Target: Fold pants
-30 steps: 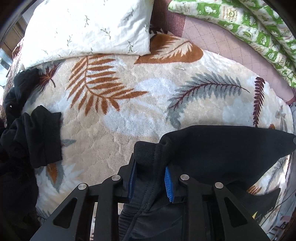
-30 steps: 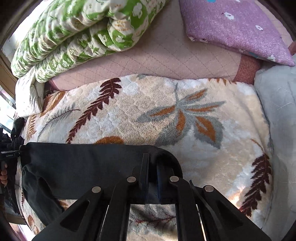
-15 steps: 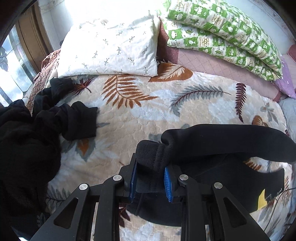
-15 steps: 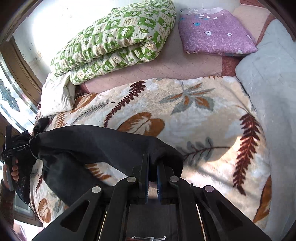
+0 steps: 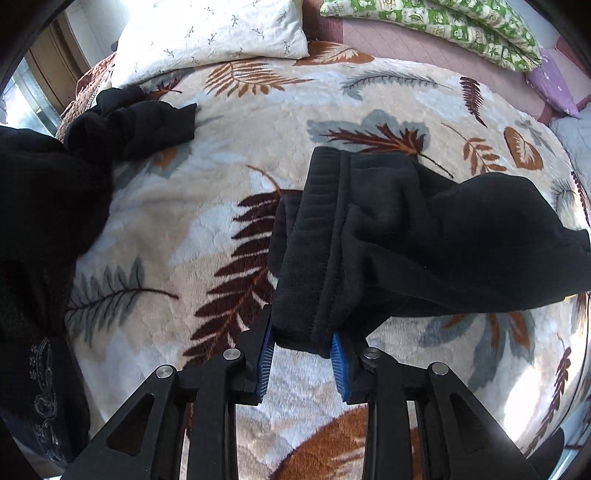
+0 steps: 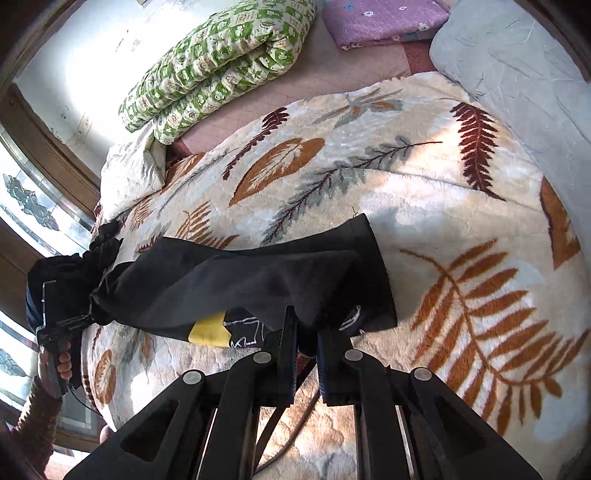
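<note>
**A:** What takes up the most room?

**B:** The bed point(image 5: 424, 48), nearly all covered by a leaf-print blanket point(image 5: 229, 206). At its far edge lie a white pillow point(image 5: 214, 29), a rolled green quilt point(image 6: 221, 62) and a purple cushion point(image 6: 384, 18); a grey cover point(image 6: 517, 66) runs along the right edge.

**A:** Where is there open blanket?

**B:** The far middle, and the whole right side in the right wrist view. The left edge is crowded by a heap of black clothes point(image 5: 122, 122).

**A:** And the pants?

**B:** The pants point(image 5: 406, 229) hang in a sagging black band over the near half of the blanket, strung between both tools. A yellow patch point(image 6: 208, 330) shows underneath.

**A:** The grips?

**B:** The left hand-held gripper point(image 5: 303, 360) has the thick ribbed waistband between its blue pads point(image 5: 338, 363), pinched at the tips only; its jaws have just been opening a little. The right hand-held gripper point(image 6: 304, 343) is narrow, closed on a dark fold at the other end; its jaws have also just eased apart slightly. A hand point(image 6: 59, 363) grips the left tool's handle at the bed's left edge.
</note>
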